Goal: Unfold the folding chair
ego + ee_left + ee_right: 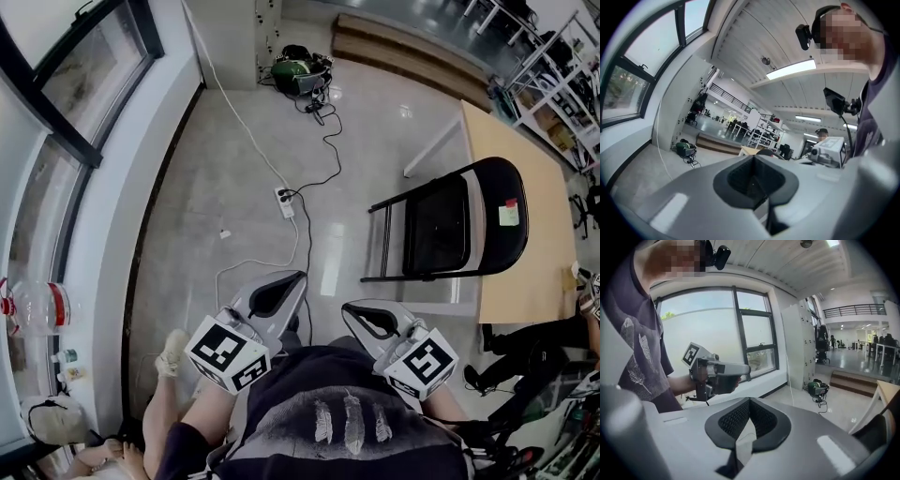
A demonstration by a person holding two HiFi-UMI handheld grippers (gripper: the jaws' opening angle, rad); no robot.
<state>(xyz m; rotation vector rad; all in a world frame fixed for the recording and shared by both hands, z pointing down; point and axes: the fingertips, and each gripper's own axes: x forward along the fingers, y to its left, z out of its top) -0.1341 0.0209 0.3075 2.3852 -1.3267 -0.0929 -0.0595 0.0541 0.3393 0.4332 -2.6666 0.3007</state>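
The black folding chair [459, 225] stands folded flat against the edge of a wooden table [534, 281], to the right on the grey floor. My left gripper [292, 278] and right gripper [354, 309] are held side by side in front of my body, well short of the chair. Both are shut with nothing between the jaws. In the left gripper view the shut left gripper [754, 176] points level across the room, and the chair's rounded top [770, 152] peeks just over it. In the right gripper view a dark part of the chair [881, 427] shows at the right edge.
A white power strip [285, 202] and trailing cables lie on the floor ahead. A green bag [300, 70] sits by a wooden step [412, 52]. Windows line the left wall. Shelving [553, 66] stands at far right. A shoe [173, 352] is near my left side.
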